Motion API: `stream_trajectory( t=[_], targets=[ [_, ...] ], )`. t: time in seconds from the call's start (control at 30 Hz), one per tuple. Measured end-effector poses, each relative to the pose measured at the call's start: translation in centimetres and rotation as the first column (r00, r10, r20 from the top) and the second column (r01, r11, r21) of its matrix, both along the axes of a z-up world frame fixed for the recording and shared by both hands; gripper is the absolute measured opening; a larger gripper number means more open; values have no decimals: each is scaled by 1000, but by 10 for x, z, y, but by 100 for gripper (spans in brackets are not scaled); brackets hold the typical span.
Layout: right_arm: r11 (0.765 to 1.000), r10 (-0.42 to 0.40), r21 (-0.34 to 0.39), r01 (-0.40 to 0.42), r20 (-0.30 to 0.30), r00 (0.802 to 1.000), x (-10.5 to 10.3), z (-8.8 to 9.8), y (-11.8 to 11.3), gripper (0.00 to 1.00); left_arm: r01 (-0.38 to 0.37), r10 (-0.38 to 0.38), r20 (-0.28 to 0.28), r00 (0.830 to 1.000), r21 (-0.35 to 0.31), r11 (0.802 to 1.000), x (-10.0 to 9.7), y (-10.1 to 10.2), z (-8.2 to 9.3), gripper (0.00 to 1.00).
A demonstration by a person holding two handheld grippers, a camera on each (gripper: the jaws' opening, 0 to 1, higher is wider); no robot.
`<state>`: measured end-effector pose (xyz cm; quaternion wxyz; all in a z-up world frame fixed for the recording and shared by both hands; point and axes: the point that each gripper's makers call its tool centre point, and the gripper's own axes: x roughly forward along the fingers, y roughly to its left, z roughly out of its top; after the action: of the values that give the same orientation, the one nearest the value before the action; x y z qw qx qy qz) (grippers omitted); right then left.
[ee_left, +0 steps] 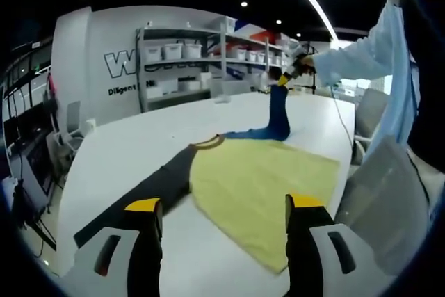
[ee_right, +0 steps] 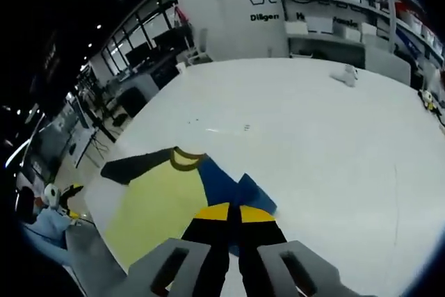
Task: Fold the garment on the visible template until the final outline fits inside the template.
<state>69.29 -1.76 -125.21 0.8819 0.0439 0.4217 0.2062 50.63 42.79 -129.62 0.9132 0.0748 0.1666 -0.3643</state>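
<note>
Yellow shirt (ee_left: 257, 182) lies flat on the white table (ee_left: 125, 151), dark sleeve (ee_left: 149, 186) stretched out. Right gripper (ee_right: 233, 215) pinches the blue sleeve (ee_left: 278, 113), lifted off the table. Left gripper (ee_left: 222, 217) hovers with jaws spread, holding nothing. Storage shelves (ee_left: 188, 60) behind; grey chair (ee_left: 382, 199) beside the table edge.
</note>
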Motion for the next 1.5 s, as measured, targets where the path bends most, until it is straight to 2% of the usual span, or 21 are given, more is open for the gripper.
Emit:
stream_trajectory(
  t=[0.4, 0.8, 1.0, 1.17, 1.33, 1.5],
  targets=[
    [992, 116, 45, -117, 33, 993, 15, 20, 80, 0, 7, -7, 6, 1000, -7, 1000, 0, 0, 2, 70],
    [970, 239, 47, -239, 22, 971, 21, 17, 153, 0, 4, -4, 7, 1000, -12, 1000, -9, 9, 2, 70],
    [950, 310, 48, -310, -2, 951, 17, 7, 192, 0, 6, -6, 4, 1000, -15, 1000, -11, 11, 2, 70],
    [933, 359, 41, -358, -28, 933, 14, -9, 220, 0, 5, -5, 4, 1000, -17, 1000, -10, 12, 2, 70],
    [908, 419, 15, -419, -90, 904, 8, -41, 248, 0, 5, -6, -3, 1000, -18, 1000, -9, 14, -1, 70],
    [884, 465, 8, -468, -126, 876, 1, -63, 268, 0, -5, 5, -3, 1000, -20, 1000, -8, 18, -1, 70]
  ],
)
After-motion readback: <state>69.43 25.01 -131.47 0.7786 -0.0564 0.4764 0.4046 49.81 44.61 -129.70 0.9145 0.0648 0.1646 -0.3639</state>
